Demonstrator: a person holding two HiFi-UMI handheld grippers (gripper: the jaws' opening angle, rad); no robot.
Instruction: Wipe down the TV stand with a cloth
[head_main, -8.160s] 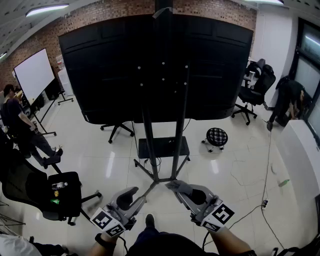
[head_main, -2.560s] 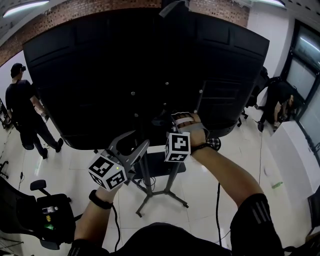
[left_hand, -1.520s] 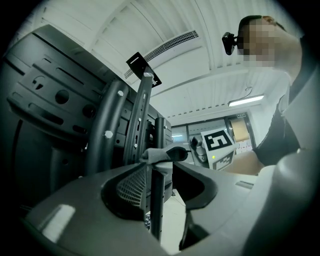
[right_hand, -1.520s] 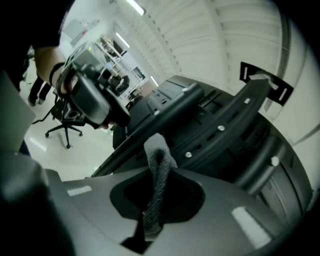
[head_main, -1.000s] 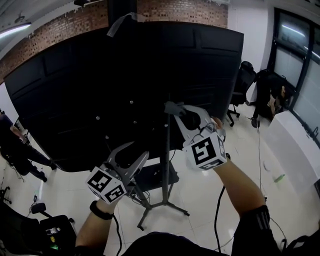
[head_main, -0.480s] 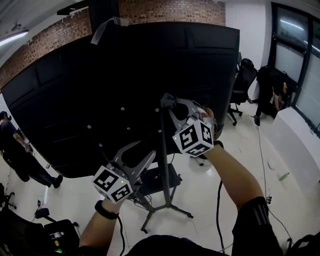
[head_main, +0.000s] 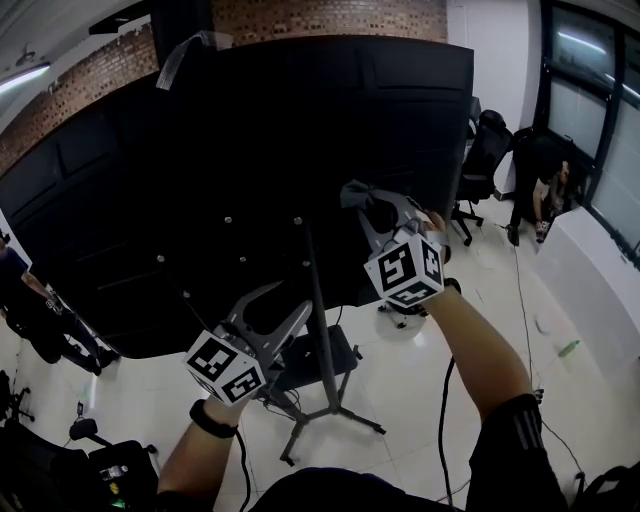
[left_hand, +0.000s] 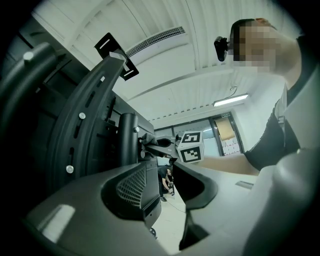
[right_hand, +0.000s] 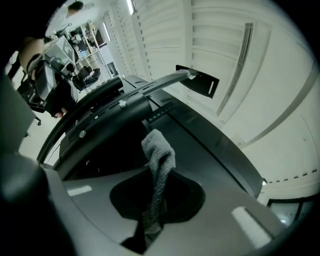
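Pinching a grey cloth (right_hand: 159, 160), the right claw (head_main: 365, 200) holds it up near the black back of the TV (head_main: 250, 150), right of the stand pole (head_main: 318, 320). Lower, beside that pole, the left claw (head_main: 285, 305) is pressed together, empty.

Straight ahead of our right gripper's (head_main: 358, 197) fingers, which pinch the cloth (right_hand: 158, 162), the TV's black back panel (head_main: 250, 140) walls off the way forward, upward and to the left. The stand's pole (head_main: 318, 320) rises between our two sets of fingers, barring a direct pass across. Our left gripper (head_main: 283, 303), fingers together, points at the panel's lower part. Below both, the shelf (head_main: 318, 357) and splayed legs (head_main: 335, 412) crowd the floor (head_main: 410, 370); right of the right fingers we see it open as far as the office chairs (head_main: 485, 150).
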